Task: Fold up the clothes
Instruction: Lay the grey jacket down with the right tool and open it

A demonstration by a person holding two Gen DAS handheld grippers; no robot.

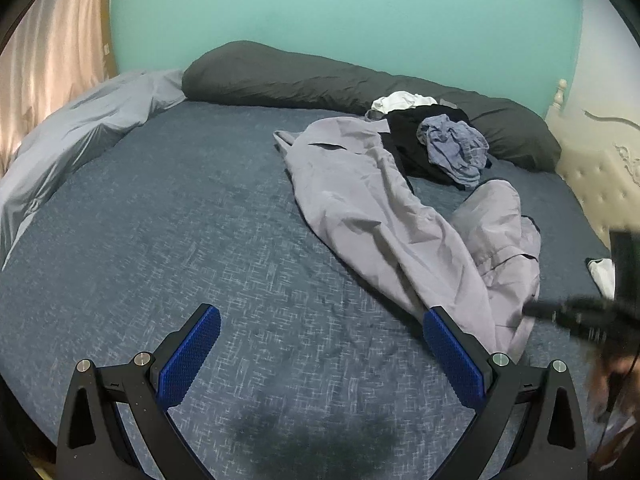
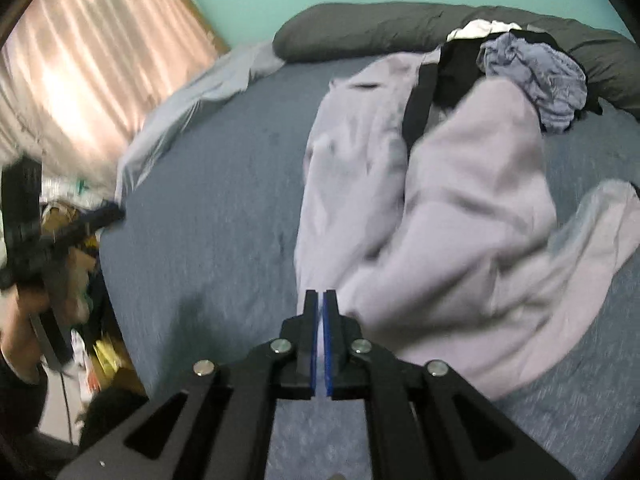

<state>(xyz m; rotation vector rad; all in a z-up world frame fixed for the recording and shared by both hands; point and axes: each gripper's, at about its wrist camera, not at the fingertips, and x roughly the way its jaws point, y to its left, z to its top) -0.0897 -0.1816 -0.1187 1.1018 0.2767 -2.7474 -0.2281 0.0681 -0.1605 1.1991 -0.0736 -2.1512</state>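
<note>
Soft, light lilac garment [image 2: 460, 208] is pinched at 6 o'clock by right gripper [image 2: 321, 300]; left gripper [image 1: 320, 332] spread, empty.

One bed [image 1: 160, 240], one long dark pillow [image 1: 300, 76], four garments: lilac [image 1: 360, 208], black [image 1: 412, 140], blue [image 1: 456, 148], white [image 1: 404, 101].

Two wrist views over one bed

Both look down and forward toward the far teal wall [image 1: 344, 20]; the left stands farther left, the right sits nearer the lilac garment [image 2: 440, 208], which both share.
</note>
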